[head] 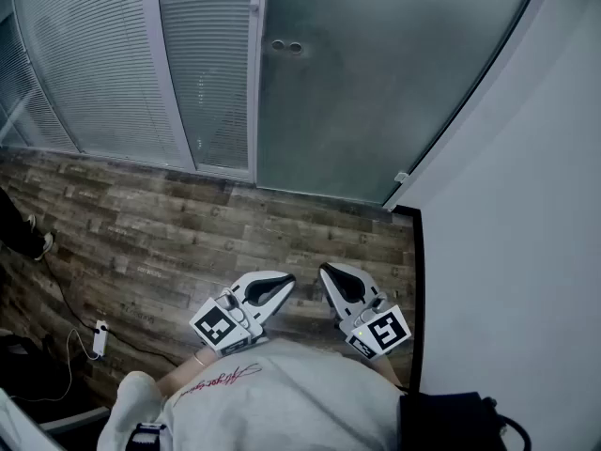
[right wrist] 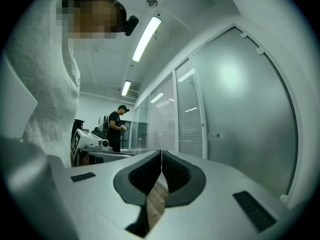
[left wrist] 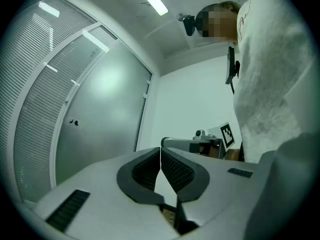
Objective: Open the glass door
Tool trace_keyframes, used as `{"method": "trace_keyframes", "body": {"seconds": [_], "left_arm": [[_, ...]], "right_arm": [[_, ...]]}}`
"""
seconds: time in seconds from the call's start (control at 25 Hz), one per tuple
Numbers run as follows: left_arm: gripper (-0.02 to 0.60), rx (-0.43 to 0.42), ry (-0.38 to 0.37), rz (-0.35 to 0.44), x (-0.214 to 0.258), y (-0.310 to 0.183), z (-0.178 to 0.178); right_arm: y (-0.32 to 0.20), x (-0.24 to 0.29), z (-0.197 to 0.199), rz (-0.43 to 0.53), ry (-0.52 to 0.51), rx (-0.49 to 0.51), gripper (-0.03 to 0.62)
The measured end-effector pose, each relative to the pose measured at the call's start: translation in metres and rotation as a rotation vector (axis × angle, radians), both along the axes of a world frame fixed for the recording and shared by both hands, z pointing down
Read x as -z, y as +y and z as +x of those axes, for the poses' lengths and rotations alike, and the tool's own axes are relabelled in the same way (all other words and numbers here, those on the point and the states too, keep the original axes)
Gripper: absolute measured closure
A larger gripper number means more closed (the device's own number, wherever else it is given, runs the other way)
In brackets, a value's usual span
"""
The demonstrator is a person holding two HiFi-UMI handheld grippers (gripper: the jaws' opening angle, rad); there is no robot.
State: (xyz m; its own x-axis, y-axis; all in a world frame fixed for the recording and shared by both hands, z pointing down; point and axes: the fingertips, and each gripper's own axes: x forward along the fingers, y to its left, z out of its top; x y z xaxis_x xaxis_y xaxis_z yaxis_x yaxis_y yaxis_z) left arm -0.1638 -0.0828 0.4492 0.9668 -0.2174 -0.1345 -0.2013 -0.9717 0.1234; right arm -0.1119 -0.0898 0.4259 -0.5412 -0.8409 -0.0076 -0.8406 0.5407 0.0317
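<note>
My left gripper (left wrist: 160, 151): jaws together, tips touching, nothing between them. Frosted glass door (left wrist: 107, 104) ahead on the left, well apart, with two small round fittings (left wrist: 74, 122) on it. Blinds (left wrist: 35, 84) further left. My white sleeve (left wrist: 270, 84) fills the right.

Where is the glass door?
Top of the head view: the glass door stands between the blinds on its left and the white wall on its right.

Frosted glass door (head: 376, 73), closed, upright.
</note>
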Motion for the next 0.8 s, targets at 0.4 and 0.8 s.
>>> {"method": "trace_keyframes", "body": {"seconds": [0.4,0.8], "left_arm": [[0.563,-0.024,0.007,0.006,0.0067,0.0021,0.0028],[0.563,-0.014,-0.002,0.003,0.0072,-0.0026,-0.0033]], "right_arm": [[0.0009,-0.0012,0.0028,-0.004,-0.004,-0.014,0.572],[-0.0029,0.0068,0.0031,0.020,-0.061,-0.035,0.572]]}}
